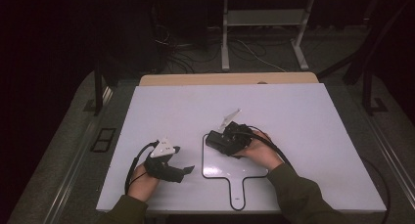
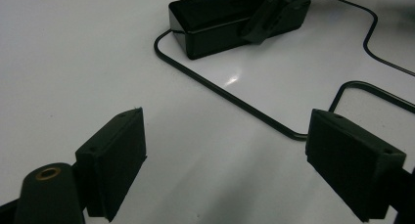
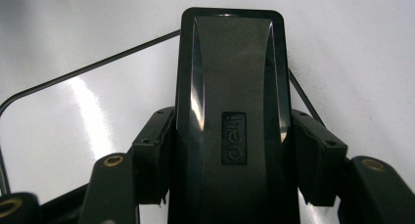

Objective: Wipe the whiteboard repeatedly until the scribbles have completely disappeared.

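While gripped lengthwise, the black box (image 3: 230, 111) (branded) points away from the right gripper (image 3: 230, 155).

The black box (image 3: 230, 116) looked like glossy moulded plastic with a matt centre panel. The white board (image 1: 220, 170) shone smooth and glossy, while the tabletop (image 1: 293, 116) appeared matt. The gripper pads (image 2: 117, 160) looked matt, rubbery.

We note a white rectangular tabletop (image 1: 195, 106) under dim light, with a tan wooden edge strip (image 1: 225, 79) along its far side. Beyond it, a white metal frame stand (image 1: 264, 33) sits on grey carpeted floor (image 1: 323, 62) amid loose dark cables (image 1: 181, 57). The surroundings are dark.
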Motion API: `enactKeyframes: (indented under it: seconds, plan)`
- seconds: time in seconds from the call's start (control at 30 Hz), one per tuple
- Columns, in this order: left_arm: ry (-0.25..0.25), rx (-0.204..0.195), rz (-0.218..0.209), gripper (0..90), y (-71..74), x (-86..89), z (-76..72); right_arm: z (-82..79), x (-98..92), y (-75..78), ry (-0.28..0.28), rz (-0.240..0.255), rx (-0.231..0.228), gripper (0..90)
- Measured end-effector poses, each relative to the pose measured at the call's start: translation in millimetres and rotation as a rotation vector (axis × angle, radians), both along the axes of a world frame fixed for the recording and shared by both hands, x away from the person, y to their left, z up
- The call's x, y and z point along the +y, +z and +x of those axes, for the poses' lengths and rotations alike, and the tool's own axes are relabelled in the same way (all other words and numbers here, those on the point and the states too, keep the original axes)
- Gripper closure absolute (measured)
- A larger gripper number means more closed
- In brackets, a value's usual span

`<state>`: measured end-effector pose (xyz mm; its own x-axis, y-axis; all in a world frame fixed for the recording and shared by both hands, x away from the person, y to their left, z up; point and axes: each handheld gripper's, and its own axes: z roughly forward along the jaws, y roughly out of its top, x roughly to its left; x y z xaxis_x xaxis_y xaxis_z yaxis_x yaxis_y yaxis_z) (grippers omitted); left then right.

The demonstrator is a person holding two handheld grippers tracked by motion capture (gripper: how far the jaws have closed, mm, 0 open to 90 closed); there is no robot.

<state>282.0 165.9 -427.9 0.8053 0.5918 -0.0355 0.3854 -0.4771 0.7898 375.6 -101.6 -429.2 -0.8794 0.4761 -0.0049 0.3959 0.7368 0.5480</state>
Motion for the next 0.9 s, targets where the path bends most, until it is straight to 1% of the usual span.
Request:
enactKeyframes:
  seconds: [0.1, 0.13, 0.17, 0.2, 0.23, 0.27, 0.3, 0.33, 0.37, 0.43, 0.47, 0.5, 0.57, 0.63, 0.7, 0.73, 0.77, 0.8, 0.83, 0.9]
  plan:
    - [0.004, 0.002, -0.003, 14.1, -0.1, 0.1, -0.1, 5.3, -5.9, 0.2, -0.026, -0.006, -0.003, 38.8]
    - [0.004, 0.002, -0.003, 14.1, -0.1, 0.1, -0.1, 5.3, -5.9, 0.2, -0.026, -0.006, -0.003, 38.8]
    - [0.004, 0.001, -0.003, 14.1, 0.0, 0.2, 0.0, 9.7, -11.2, 0.1, -0.043, -0.007, -0.003, 38.8]
    - [0.004, 0.001, -0.004, 14.1, 0.0, 0.2, -0.1, 9.7, -11.2, 0.1, -0.043, -0.007, -0.003, 38.8]
    - [0.006, 0.001, -0.006, 14.1, 0.0, 0.1, -0.1, 13.7, -16.8, 0.5, -0.061, -0.013, -0.001, 38.8]
    - [0.01, 0.001, -0.012, 14.1, -0.2, -0.3, -0.3, 13.7, -16.8, 0.5, -0.061, -0.013, -0.001, 38.8]
    - [0.009, 0.001, -0.01, 14.1, -0.1, -0.1, -0.2, 15.0, -18.5, 0.5, -0.07, -0.008, 0.003, 38.8]
    - [0.009, 0.001, -0.01, 14.1, -0.1, -0.1, -0.3, 17.0, -21.3, 0.6, -0.079, -0.012, 0.001, 38.8]
    - [0.003, 0.0, -0.001, 14.1, 0.2, 0.5, 0.0, 20.8, -26.8, 0.5, -0.099, -0.013, -0.001, 38.8]
    - [0.003, 0.0, -0.001, 14.1, 0.2, 0.4, 0.0, 23.9, -31.9, 0.6, -0.119, -0.02, -0.006, 38.8]
    - [0.005, 0.001, -0.003, 14.1, 0.0, 0.2, 0.0, 23.9, -31.9, 0.6, -0.119, -0.02, -0.006, 38.8]
    - [0.008, 0.001, -0.009, 14.1, -0.2, -0.1, -0.2, 26.3, -36.7, 0.9, -0.145, -0.021, -0.003, 38.8]
    - [0.016, 0.001, -0.024, 14.1, -0.7, -0.7, -0.4, 28.1, -39.5, 0.7, -0.147, -0.022, -0.005, 38.8]
    - [0.015, 0.001, -0.023, 14.1, -0.6, -0.5, -0.3, 30.5, -43.9, 1.1, -0.168, -0.018, 0.005, 38.8]
    - [0.016, 0.001, -0.023, 14.2, -0.6, -0.8, -0.4, 30.7, -44.1, 1.1, -0.169, -0.015, 0.008, 38.8]
    - [0.011, 0.001, -0.014, 14.1, -0.1, -0.5, -0.2, 30.4, -43.4, 1.2, -0.171, -0.021, 0.005, 38.8]
    - [0.008, 0.001, -0.011, 14.1, -0.1, -0.4, -0.1, 29.2, -40.5, 1.0, -0.158, -0.019, 0.003, 38.8]
    - [0.007, 0.0, -0.009, 14.1, 0.0, -0.5, 0.1, 29.2, -40.5, 1.0, -0.158, -0.019, 0.003, 38.8]
    - [0.016, 0.001, -0.023, 14.1, -0.6, -1.6, -0.3, 28.6, -38.2, 0.8, -0.148, -0.016, 0.001, 38.8]
    - [0.015, 0.0, -0.023, 14.1, -0.5, -1.5, -0.3, 27.0, -32.4, 1.1, -0.126, -0.018, 0.001, 38.8]
